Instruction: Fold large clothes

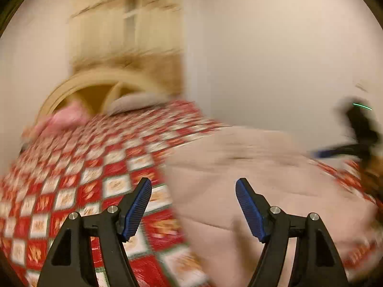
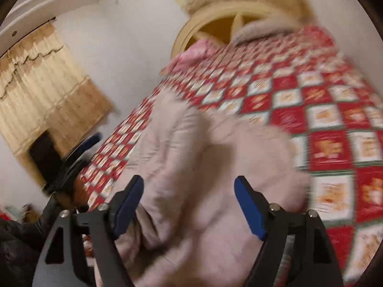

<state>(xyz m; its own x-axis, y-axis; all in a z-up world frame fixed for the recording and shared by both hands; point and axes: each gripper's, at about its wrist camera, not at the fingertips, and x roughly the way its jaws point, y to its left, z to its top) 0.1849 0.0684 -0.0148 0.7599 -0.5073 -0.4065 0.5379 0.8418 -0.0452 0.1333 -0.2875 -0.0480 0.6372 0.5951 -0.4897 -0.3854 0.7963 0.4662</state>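
Note:
A large pale pink quilted garment (image 1: pixel 251 174) lies spread on a bed with a red and white checked cover (image 1: pixel 71 179). My left gripper (image 1: pixel 194 186) is open and empty, above the garment's left edge. In the right wrist view the garment (image 2: pixel 191 167) lies bunched below my right gripper (image 2: pixel 189 186), which is open and empty. The other gripper shows at the right edge of the left wrist view (image 1: pixel 335 151) and at the left of the right wrist view (image 2: pixel 79 148). Both views are motion-blurred.
A rounded cream headboard (image 1: pixel 100 81) with a grey pillow (image 1: pixel 141 100) and a pink pillow (image 1: pixel 67 117) stands at the bed's far end. A plain wall (image 1: pixel 275 59) is behind. Beige curtains (image 2: pixel 43 91) hang at the left in the right wrist view.

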